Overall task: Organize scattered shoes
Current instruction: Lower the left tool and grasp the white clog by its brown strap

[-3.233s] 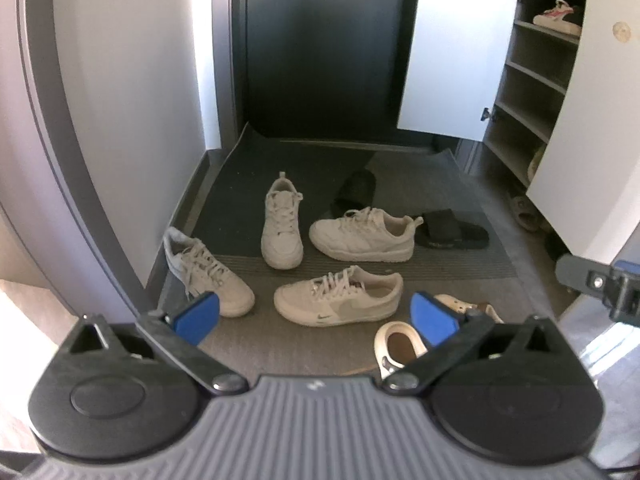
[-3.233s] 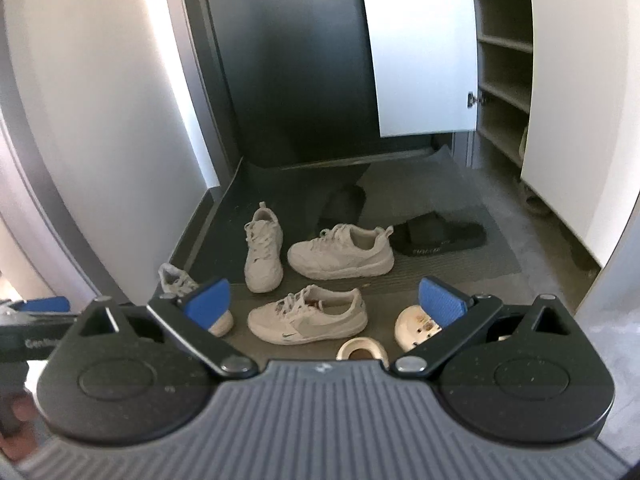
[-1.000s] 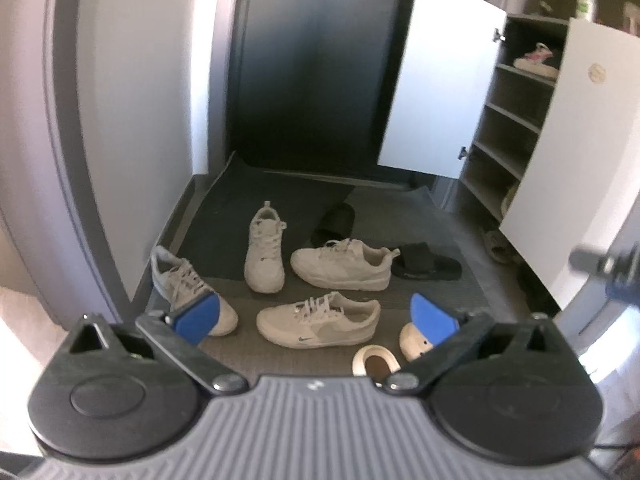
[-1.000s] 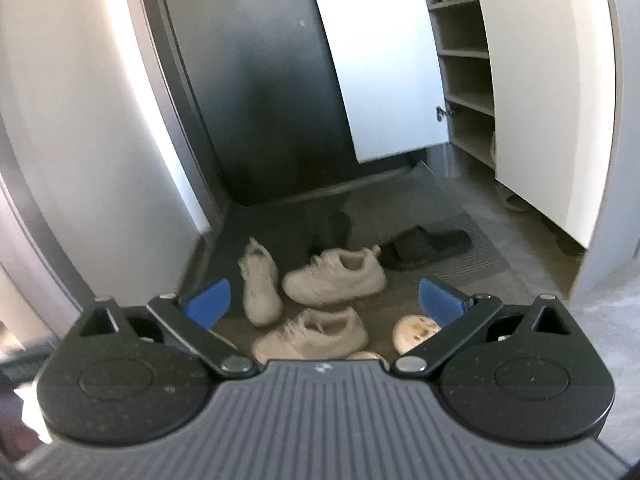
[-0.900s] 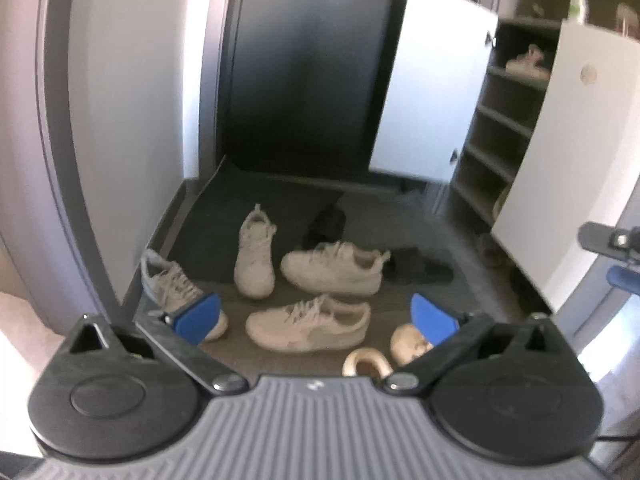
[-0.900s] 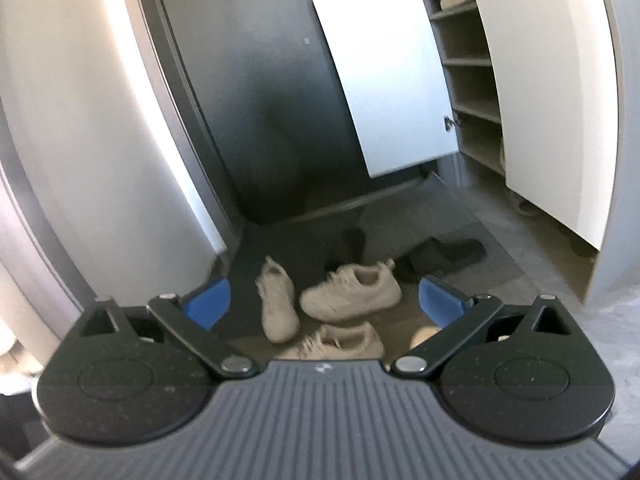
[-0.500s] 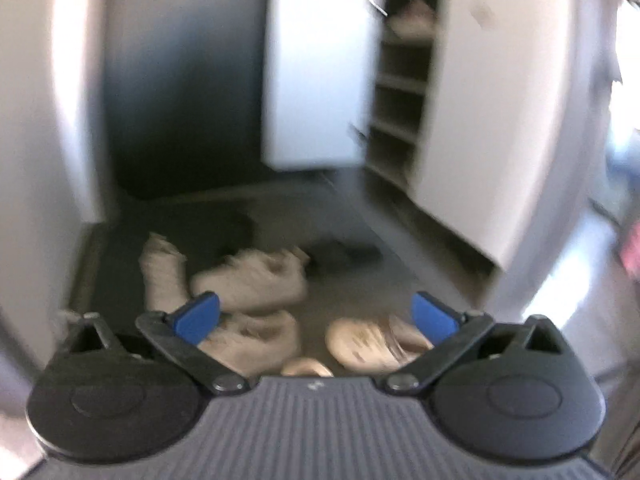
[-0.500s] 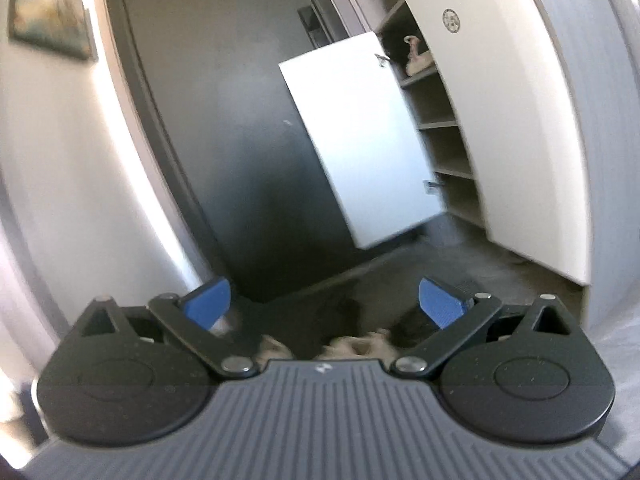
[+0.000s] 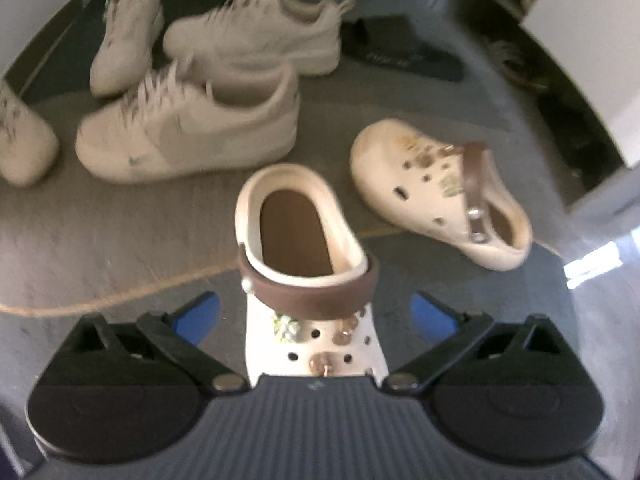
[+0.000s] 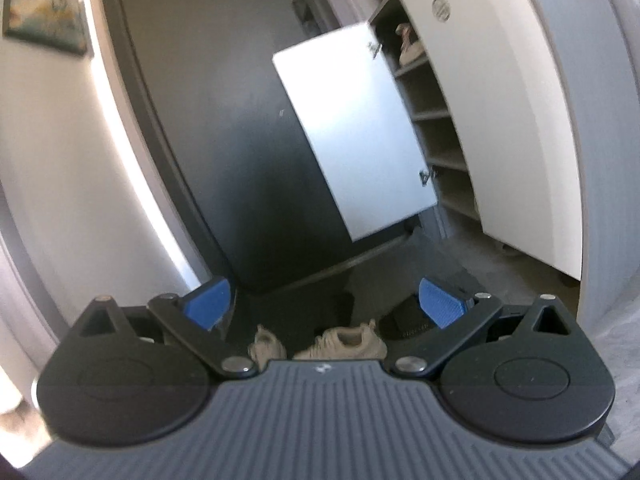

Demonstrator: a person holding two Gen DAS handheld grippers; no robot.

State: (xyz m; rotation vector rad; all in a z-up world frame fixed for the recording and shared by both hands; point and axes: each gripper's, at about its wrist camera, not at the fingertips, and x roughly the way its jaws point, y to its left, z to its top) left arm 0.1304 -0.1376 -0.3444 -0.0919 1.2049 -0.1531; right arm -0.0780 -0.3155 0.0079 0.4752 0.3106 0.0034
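Blue pads tip the two fingers of the left gripper [image 9: 314, 314], which are spread wide with a cream clog [image 9: 308, 276] lying between them, its toe pointing back toward the camera and its heel opening facing away. Neither pad touches the clog; dark floor shows on both sides. A brown strap [image 9: 308, 294] crosses the clog's upper, with small charms below it. Just beyond and to the right lies a second cream clog [image 9: 436, 192] on its side, apart from the first and outside the fingers' span. Farther out on the grey mat [image 9: 100, 240] sits a white sneaker [image 9: 192, 128], with another white sneaker [image 9: 256, 34] behind it, a third [image 9: 124, 40] toe toward the camera at upper left, and part of a fourth [image 9: 20, 140] at the left edge. A black slide sandal [image 9: 400, 54] lies right of the rear sneaker. This view is softly blurred.

The right gripper [image 10: 324, 306] is likewise spread wide and holds nothing; it points higher, at a dark door [image 10: 224, 128]. Two sneakers show just over its body. To the right stands a shoe cabinet [image 10: 436, 120] with both white doors [image 10: 352, 128] swung out and its shelves exposed, one shoe [image 10: 408, 46] on an upper shelf.
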